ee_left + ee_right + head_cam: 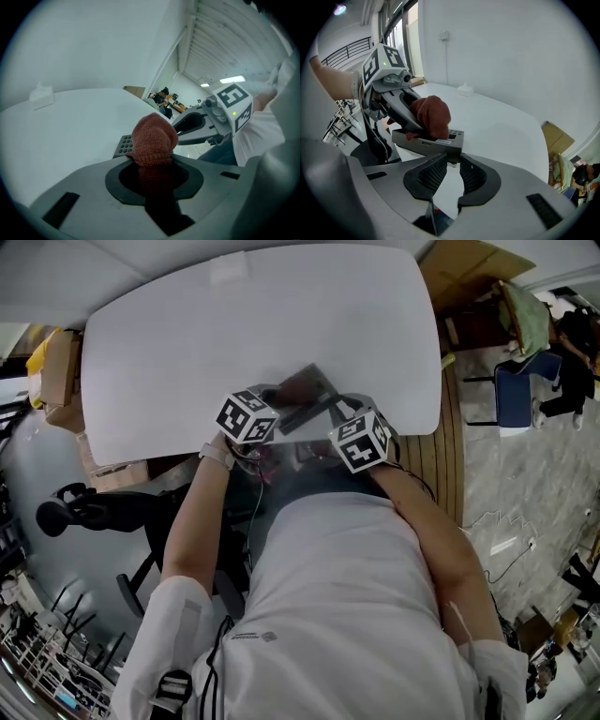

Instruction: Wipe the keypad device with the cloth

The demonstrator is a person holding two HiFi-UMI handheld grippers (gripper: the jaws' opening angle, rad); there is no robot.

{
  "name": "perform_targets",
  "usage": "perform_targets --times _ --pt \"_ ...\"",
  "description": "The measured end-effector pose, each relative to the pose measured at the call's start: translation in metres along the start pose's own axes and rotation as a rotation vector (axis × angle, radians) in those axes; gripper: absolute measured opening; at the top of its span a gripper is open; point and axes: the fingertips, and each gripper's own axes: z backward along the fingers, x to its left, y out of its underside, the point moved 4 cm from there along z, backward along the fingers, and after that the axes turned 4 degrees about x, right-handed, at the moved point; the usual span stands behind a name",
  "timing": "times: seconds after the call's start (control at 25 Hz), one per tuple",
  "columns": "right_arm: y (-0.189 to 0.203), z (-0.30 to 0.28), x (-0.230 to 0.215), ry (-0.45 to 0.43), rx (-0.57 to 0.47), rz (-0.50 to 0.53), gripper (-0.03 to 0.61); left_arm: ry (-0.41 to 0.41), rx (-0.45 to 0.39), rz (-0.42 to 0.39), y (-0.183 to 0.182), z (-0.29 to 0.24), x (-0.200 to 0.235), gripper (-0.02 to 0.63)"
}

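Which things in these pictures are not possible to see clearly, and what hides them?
- Head view: the marker cubes cover the jaws and part of the device, which is blurred.
- Left gripper view: the cloth hides nearly all of the device; only one corner of keys shows.
- Right gripper view: the cloth covers part of the keys; their labels are too small to read.

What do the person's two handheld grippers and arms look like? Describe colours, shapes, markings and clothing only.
The left gripper and right gripper have grey moulded bodies and black fingers. Each carries a white cube printed with black square markers and a small green light. The person wears a white short-sleeved shirt and a pale wristband on the left wrist.
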Motion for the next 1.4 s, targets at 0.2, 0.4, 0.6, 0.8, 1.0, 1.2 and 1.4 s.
perform_targets --times 0.2,0.4,0.6,0.8,1.0,1.2,1.4 --pt "-0.001 0.0 0.002 -0.002 0.002 0.013 0.092 -0.046 -0.065 0.045 -0.002 -0.006 0.008 0.095" --pt "-0.001 -0.001 0.0 -0.005 -0.004 0.031 0.092 -0.145 -0.086 0.172 0.012 -0.008 0.042 0.095" --pt "-0.002 -0.002 -0.001 -0.017 -0.007 0.037 0.091 -0.19 -0.081 0.255 0.034 -0.002 0.054 0.095" --pt "-0.007 -0.006 -0.01 -0.012 -0.025 0.049 0.058 -0.245 -0.057 0.296 0.061 0.001 0.04 0.095" --pt "-0.003 -0.01 -0.015 -0.062 -0.049 -0.093 0.058 -0.311 -0.11 0.363 0.074 0.004 0.028 0.095" --pt "0.007 0.003 -0.009 -0.219 -0.093 -0.348 0.061 -0.355 -0.118 0.385 0.085 0.01 0.018 0.097" --pt "0.013 0.008 0.021 -0.445 -0.075 -0.489 0.18 -0.387 -0.182 0.437 0.089 0.019 0.01 0.097"
